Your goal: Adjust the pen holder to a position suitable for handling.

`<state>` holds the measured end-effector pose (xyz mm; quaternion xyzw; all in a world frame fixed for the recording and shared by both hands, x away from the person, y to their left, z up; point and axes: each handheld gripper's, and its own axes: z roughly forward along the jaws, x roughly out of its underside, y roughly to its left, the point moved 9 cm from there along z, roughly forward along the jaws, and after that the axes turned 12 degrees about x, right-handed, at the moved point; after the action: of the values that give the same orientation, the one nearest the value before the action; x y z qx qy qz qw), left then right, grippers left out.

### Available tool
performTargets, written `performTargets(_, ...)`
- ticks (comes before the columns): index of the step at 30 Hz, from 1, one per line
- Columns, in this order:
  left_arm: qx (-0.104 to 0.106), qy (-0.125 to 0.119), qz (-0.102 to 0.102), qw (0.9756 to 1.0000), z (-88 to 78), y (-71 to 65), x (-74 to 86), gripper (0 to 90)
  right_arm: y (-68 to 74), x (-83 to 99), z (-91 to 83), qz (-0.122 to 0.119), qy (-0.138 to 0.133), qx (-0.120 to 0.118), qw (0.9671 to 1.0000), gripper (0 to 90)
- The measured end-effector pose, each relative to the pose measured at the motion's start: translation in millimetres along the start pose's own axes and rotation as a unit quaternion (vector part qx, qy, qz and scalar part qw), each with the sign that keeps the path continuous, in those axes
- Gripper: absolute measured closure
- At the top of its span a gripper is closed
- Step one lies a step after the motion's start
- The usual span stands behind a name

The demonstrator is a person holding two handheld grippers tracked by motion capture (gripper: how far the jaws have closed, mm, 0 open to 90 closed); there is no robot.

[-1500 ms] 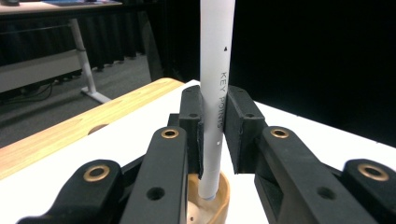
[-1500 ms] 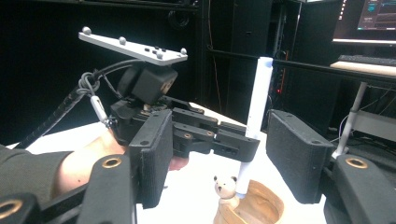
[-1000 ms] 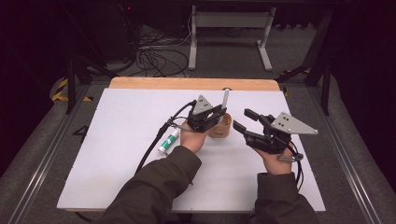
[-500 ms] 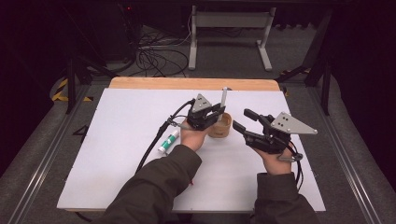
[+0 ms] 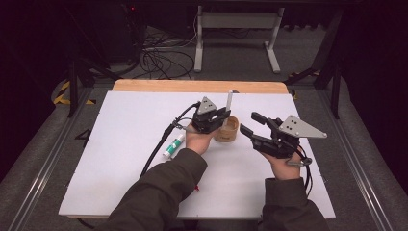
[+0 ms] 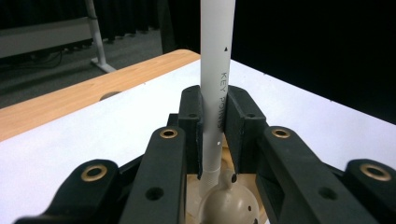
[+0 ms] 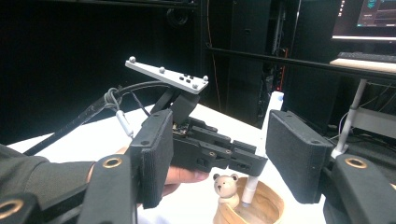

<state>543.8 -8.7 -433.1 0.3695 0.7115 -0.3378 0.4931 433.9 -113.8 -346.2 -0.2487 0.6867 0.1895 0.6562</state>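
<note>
Leftmost on the white bench lies one small tube with a green band, flat and just beside the left forearm's cable. One white stick stands upright in one round wooden cup, near the middle of the bench. One small bear figure sits on the cup's rim.

The left gripper reaches in level from the left, held in a hand whose palm lies on the bench under it, with its grey plate on top. Its fingers are closed narrow on the white stick, pressing it from both sides low on its shaft; in the left gripper view the stick rises straight between them, printed with "KEY POINTS".

The right gripper is held well apart to the right of the cup, raised off the bench and angled toward the cup, with the hand gripping it from below. Its fingers stand apart at a middling width with nothing between them.

The stick's lower end is hidden inside the cup in the high view, and its top is cut off in the left gripper view. The tube's print is too small to read. Both elbows are cut off at the bottom edge.
</note>
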Motion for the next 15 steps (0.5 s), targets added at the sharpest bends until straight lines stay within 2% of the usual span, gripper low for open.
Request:
performTargets(5,0.001,0.009,-0.001,1.0,1.1,-0.1,3.6,77.1,0.2,-0.1,0.0,0.001,0.0,-0.001,1.0,42.6)
performTargets(15,-0.001,0.008,-0.004,1.0,-0.1,1.3,3.0,74.4,-0.1,0.3,0.1,0.001,0.001,0.0,1.0,42.6)
